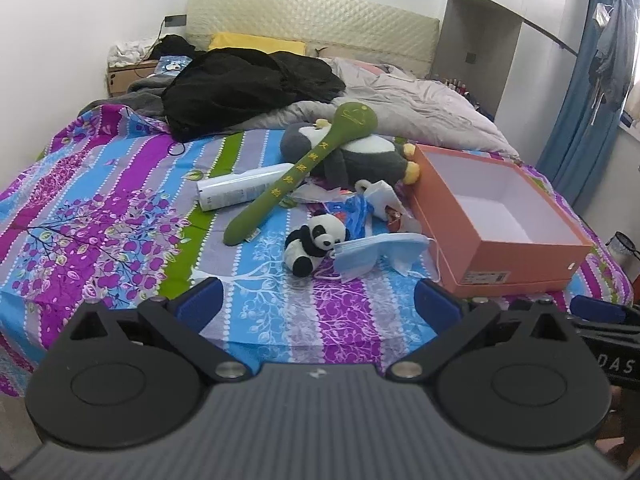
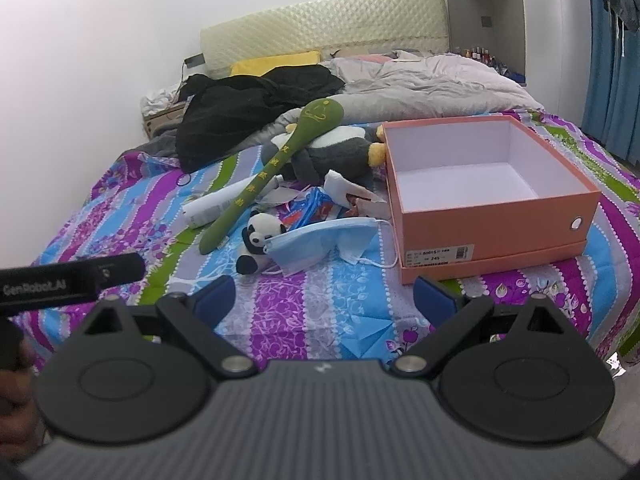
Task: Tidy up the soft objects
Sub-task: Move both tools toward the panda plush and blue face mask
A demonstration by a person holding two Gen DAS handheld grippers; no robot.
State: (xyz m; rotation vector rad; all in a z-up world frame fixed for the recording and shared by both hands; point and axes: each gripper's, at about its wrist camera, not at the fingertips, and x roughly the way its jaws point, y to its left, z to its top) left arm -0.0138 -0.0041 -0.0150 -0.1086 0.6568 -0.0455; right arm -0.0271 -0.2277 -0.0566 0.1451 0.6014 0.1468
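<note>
A small panda plush [image 1: 314, 242] [image 2: 256, 240] lies mid-bed beside blue face masks [image 1: 376, 252] [image 2: 316, 242]. Behind it a long green plush spoon [image 1: 304, 170] [image 2: 276, 172] leans across a grey penguin plush [image 1: 360, 156] [image 2: 336, 148]. An empty orange box [image 1: 516, 258] [image 2: 496, 224] stands to the right. My left gripper [image 1: 318, 300] hovers open near the bed's front edge, short of the panda. My right gripper [image 2: 324, 298] is open too, between the masks and the box, holding nothing.
A white spray can [image 1: 244, 186] [image 2: 212, 204] lies left of the spoon, crumpled wrappers [image 1: 360, 204] [image 2: 320, 200] behind the masks. A black garment [image 1: 248, 84] and grey duvet [image 1: 420, 104] cover the bed's far half. Striped sheet [image 1: 100, 208] lies bare at left.
</note>
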